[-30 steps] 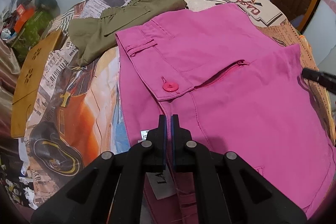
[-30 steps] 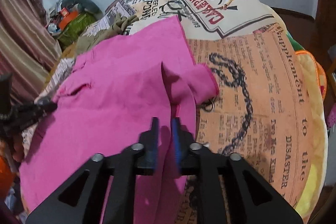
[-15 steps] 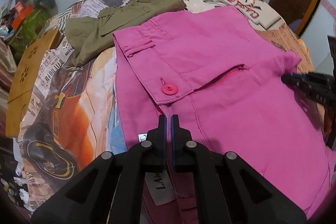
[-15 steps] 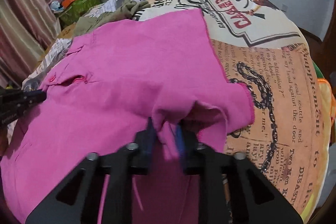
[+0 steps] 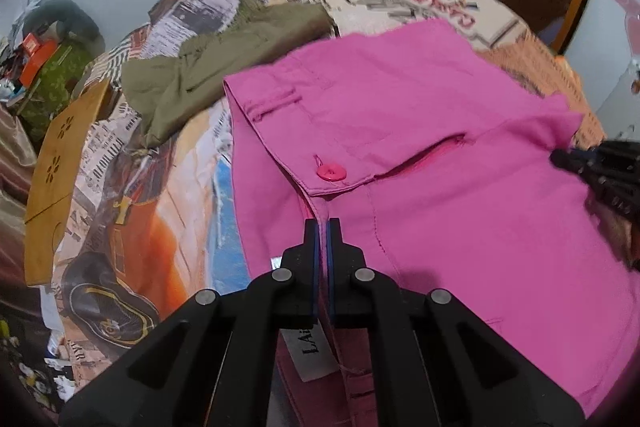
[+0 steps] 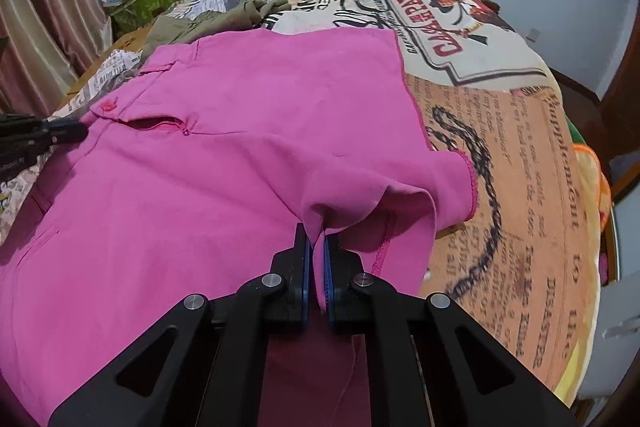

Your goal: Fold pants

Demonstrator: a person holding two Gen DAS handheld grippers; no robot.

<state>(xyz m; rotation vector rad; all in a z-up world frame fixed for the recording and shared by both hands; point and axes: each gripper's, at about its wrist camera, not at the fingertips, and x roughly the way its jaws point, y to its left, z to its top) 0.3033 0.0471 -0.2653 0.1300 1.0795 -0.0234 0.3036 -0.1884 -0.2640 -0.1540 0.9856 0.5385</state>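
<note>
Off to the left of the left tongs [image 5: 322,227] an olive garment [image 5: 224,67] lies crumpled on the printed bedspread [image 5: 132,195], touching the far edge of the pink pants [image 5: 420,131]. The pants are spread flat on the bed ahead of both tongs. The left tongs are closed tight on the waistband edge, just this side of the pink button [image 5: 331,172], with a white label [image 5: 306,347] below them. Further right, the right tongs [image 6: 316,239] are clamped on a raised pinch of the hem, the cloth tenting up from the fingers. Beyond them to the right is bare bedspread.
</note>
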